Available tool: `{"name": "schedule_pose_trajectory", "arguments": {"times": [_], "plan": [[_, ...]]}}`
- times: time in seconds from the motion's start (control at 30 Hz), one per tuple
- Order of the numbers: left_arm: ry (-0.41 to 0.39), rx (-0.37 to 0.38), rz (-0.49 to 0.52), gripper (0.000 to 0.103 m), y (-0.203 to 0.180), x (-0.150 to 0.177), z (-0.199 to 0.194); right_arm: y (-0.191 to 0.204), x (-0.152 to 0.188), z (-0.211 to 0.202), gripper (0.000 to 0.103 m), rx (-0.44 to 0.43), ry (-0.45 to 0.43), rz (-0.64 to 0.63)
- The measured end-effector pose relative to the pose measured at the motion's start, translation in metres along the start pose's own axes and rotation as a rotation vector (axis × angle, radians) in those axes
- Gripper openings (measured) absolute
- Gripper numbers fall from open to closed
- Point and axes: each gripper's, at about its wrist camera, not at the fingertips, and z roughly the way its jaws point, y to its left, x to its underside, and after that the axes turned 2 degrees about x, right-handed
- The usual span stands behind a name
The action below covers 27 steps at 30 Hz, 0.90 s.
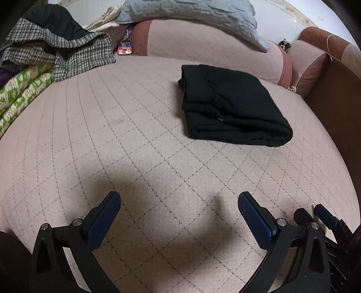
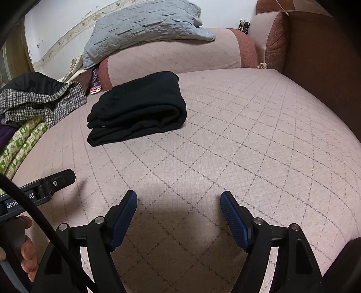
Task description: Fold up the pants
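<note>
The black pants [image 1: 230,106] lie folded into a thick rectangular bundle on the pink quilted sofa seat [image 1: 135,146], ahead and to the right in the left wrist view. In the right wrist view the pants [image 2: 137,108] lie ahead and to the left. My left gripper [image 1: 179,198] is open and empty, held above bare seat well short of the pants. My right gripper [image 2: 178,197] is open and empty too, also back from the pants. The right gripper's finger [image 1: 325,215] shows at the lower right of the left wrist view, and the left gripper's body [image 2: 45,187] shows at the left of the right wrist view.
A houndstooth and black garment pile [image 1: 52,42] and a green patterned blanket [image 1: 20,92] lie at the left. A grey quilted pillow [image 1: 191,15] rests on the pink backrest [image 1: 203,45]. A brown armrest [image 1: 334,101] bounds the right side.
</note>
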Motion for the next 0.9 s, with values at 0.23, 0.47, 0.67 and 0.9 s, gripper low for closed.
{"name": "schedule_pose_trajectory", "arguments": {"times": [0.23, 0.47, 0.67, 0.9], "plan": [[0.033, -0.005, -0.010, 0.103, 0.001, 0.002, 0.010, 0.003, 0.000, 0.002, 0.082, 0.005, -0.006, -0.013], [0.034, -0.018, 0.007, 0.103, 0.001, 0.001, 0.012, 0.004, 0.000, 0.003, 0.083, 0.006, -0.007, -0.015], [0.035, -0.020, 0.010, 0.103, 0.001, 0.002, 0.012, 0.005, 0.001, 0.004, 0.084, 0.010, -0.007, -0.019], [0.037, -0.042, 0.035, 0.103, 0.001, 0.003, 0.016, 0.008, 0.002, 0.005, 0.086, 0.015, -0.007, -0.032]]}}
